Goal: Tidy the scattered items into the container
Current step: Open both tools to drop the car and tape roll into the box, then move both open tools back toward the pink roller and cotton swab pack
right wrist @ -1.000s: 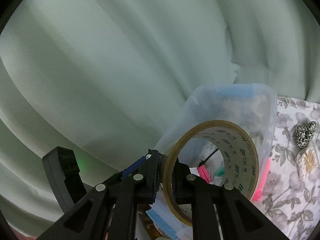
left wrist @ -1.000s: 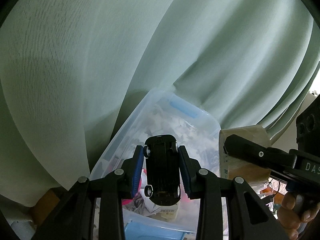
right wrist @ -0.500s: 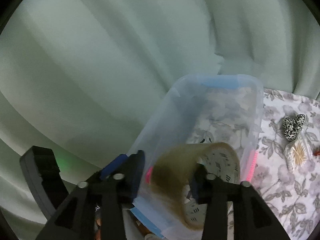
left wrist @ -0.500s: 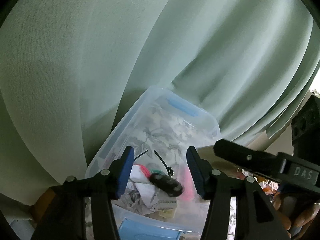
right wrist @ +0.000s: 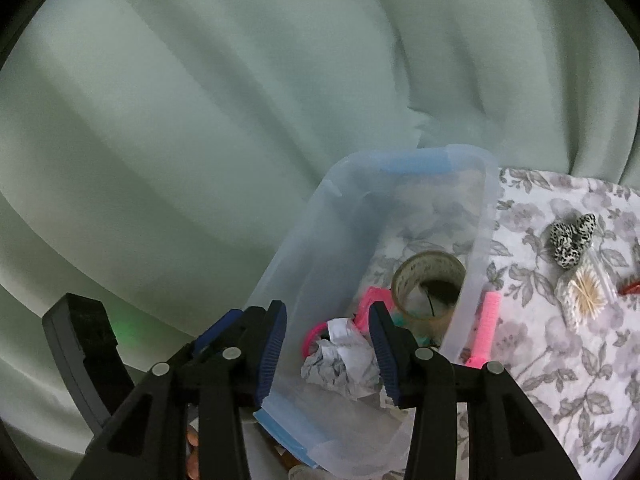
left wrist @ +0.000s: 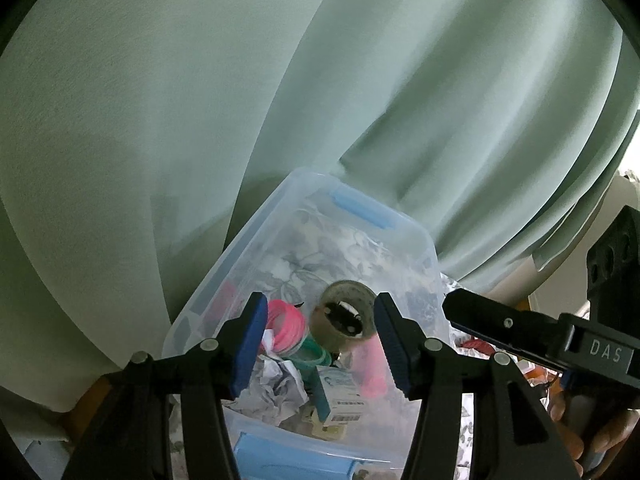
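**Both grippers empty over the plastic box**

The clear plastic box [left wrist: 256, 240] with blue handles stands on a flowered cloth [right wrist: 560, 360] before a pale green curtain [left wrist: 200, 80].

Seen from the left wrist, the left gripper [left wrist: 320, 344] hangs above the near end of the box. Its jaws have just been opening and stand apart, gripping nothing. Inside the box, from left to right, lie pink rings [left wrist: 286, 326], crumpled paper [left wrist: 276, 386], a small white carton [left wrist: 338, 394] and a roll of tape [left wrist: 344, 320], with something dark inside its hole.

The right gripper [right wrist: 328, 348] also hangs above the near end of the box, its jaws just opened, parted and empty.

Right of the box, on the cloth, a pink comb [right wrist: 486, 328] lies against its wall. Farther right are a spotted hair tie [right wrist: 572, 238] and a packet of cotton swabs [right wrist: 584, 296].
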Motion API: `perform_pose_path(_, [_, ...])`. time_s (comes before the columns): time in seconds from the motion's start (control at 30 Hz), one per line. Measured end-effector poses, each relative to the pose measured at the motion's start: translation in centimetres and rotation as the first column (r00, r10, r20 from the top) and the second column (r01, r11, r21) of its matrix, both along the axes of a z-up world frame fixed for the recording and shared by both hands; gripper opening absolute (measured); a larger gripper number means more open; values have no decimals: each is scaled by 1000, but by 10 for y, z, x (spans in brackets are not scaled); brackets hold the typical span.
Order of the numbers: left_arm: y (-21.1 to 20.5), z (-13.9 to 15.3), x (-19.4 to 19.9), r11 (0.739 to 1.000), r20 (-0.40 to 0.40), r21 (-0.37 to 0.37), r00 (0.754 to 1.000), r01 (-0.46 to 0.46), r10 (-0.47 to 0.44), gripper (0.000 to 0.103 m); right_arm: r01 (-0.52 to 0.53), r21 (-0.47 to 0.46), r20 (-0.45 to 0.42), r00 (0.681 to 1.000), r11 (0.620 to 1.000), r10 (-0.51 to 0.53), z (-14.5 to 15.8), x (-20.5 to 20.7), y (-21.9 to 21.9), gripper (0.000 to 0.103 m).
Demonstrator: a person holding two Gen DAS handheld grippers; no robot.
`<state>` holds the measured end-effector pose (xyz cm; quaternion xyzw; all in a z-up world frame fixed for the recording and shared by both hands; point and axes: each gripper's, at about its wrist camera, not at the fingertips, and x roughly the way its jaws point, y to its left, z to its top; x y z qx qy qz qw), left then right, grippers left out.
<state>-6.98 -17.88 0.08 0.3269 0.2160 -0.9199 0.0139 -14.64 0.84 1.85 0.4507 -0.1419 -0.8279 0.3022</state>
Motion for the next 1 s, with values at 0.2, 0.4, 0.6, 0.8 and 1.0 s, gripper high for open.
perform_pose_path(0.2, [9,8,4,1000,-3,-23,1000,17,-17,57,17,-15,-3,1000,1000,-17,1,5,12,46])
perform_pose_path(0.4, [26,14,6,998,-1,-55,1000,27,-27,60,41,-44,-4,999,998,-41,2,13,31,46])
perform_pose_path(0.6, [55,23,9,993,-5,-101,998,60,-61,64,73,-82,-11,997,994,-75,4,23,57,46])
perform_pose_path(0.8, [100,34,4,978,0,-159,991,134,-135,65,149,-121,-34,988,981,-154,9,46,99,49])
perform_pose_path(1.0, [151,40,6,950,15,-216,973,226,-229,66,244,-156,-44,966,957,-254,11,67,146,51])
